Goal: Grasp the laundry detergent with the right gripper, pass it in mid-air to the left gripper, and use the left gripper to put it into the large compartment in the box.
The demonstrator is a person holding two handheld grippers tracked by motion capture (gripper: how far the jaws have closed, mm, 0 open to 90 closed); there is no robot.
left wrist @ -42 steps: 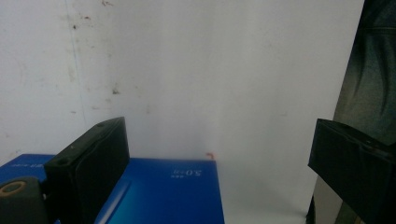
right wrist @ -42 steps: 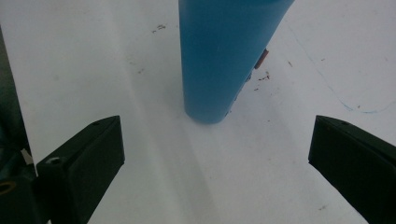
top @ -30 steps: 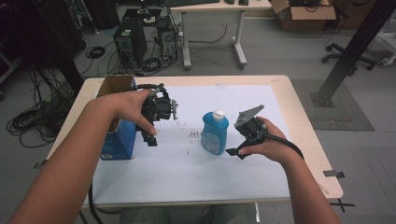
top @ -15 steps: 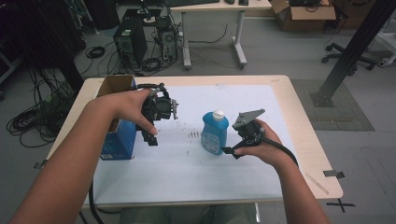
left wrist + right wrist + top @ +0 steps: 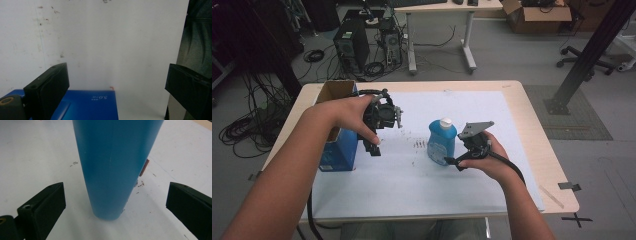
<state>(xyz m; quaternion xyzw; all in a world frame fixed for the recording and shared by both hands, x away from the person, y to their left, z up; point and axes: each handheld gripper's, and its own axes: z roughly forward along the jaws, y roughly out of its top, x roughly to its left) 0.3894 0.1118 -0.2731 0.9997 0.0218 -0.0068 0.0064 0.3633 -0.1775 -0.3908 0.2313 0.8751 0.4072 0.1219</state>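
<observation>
while our right gripper (image 5: 115, 202) stands spread around one upright blue bottle (image 5: 442, 141) mid-sheet, our left gripper (image 5: 116, 92), spread too, hovers by one blue box (image 5: 337, 150); white sheet (image 5: 422, 185), wooden table (image 5: 557, 170), two computer towers (image 5: 347, 47) beyond.

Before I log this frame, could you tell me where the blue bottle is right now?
In the high view the blue bottle stands upright mid-table on the white sheet, right of the blue box, between the right gripper's open jaws.

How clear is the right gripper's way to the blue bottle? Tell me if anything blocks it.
Probably clear, yes. The right gripper is open, and the blue bottle stands upright between its spread jaws with bare white mat on both sides. Nothing lies between them; the blue box sits well off to the left.
</observation>
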